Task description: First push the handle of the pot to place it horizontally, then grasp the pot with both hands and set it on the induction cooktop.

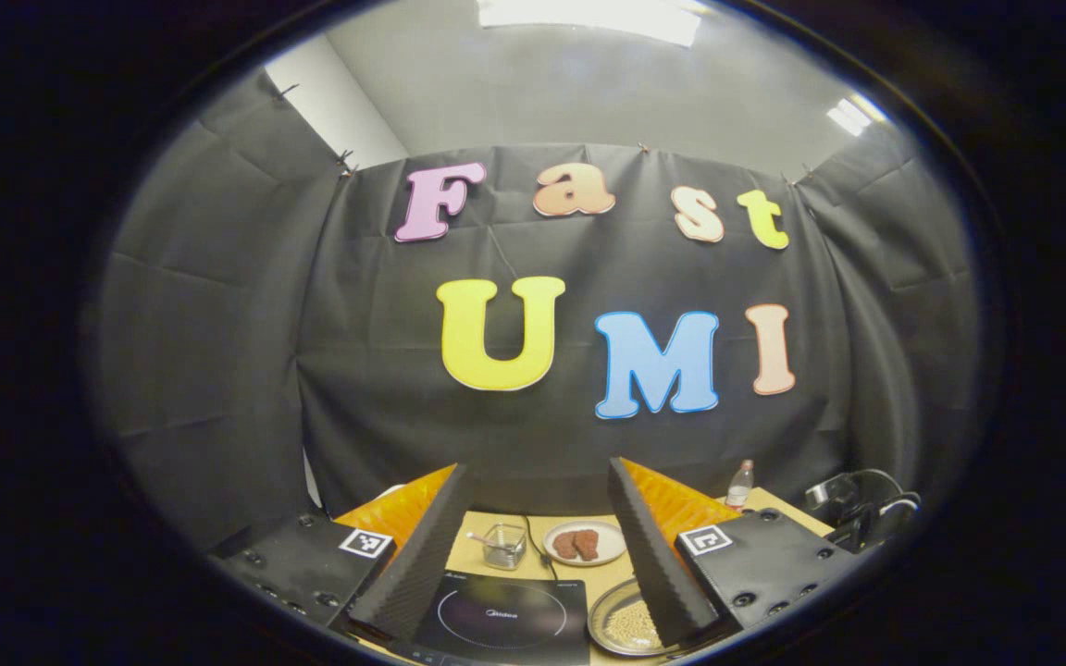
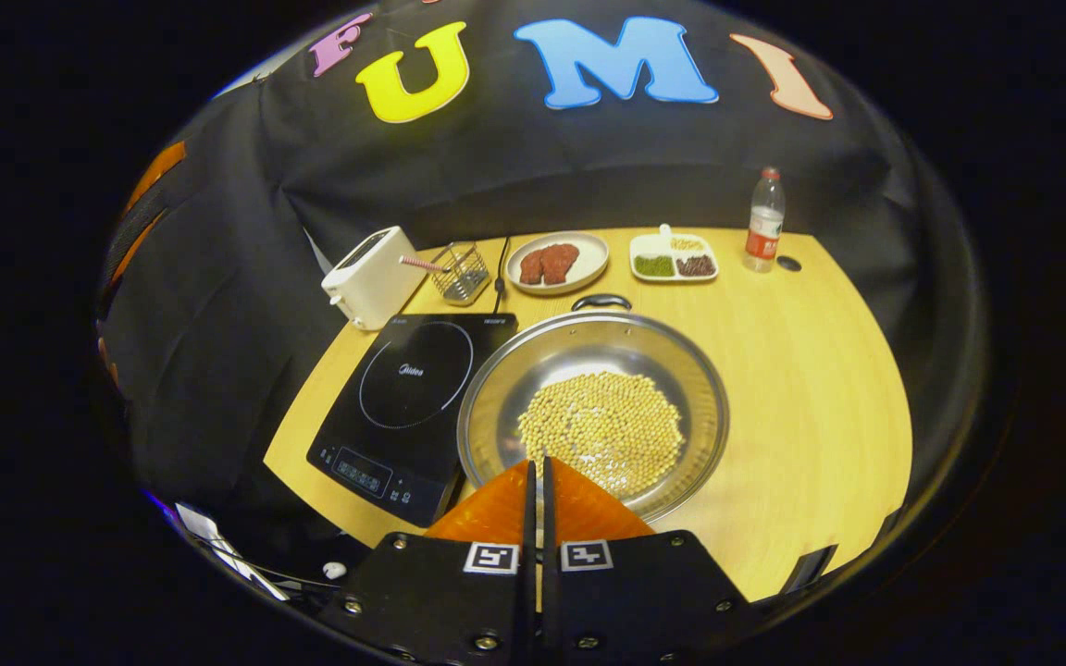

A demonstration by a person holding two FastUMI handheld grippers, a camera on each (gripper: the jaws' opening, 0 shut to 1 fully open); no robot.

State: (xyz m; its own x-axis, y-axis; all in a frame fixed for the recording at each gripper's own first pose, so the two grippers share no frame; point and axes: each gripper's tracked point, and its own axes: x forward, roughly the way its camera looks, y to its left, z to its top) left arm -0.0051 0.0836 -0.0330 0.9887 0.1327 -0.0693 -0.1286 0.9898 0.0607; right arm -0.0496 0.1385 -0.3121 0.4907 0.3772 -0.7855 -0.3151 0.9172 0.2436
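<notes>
Steel, round and shallow: the silver metal pot full of pale yellow beans sits centre frame in the right gripper view on the light wooden table, touching the right edge of the flat black induction cooktop, which carries a "Midea" mark. Right gripper, bottom centre, pinched closed, holding nothing. Left gripper, bottom centre of its view, spread wide, empty. Black cloth walls; pale ceiling above.

pot right of induction cooktop, touching, plate behind
</notes>
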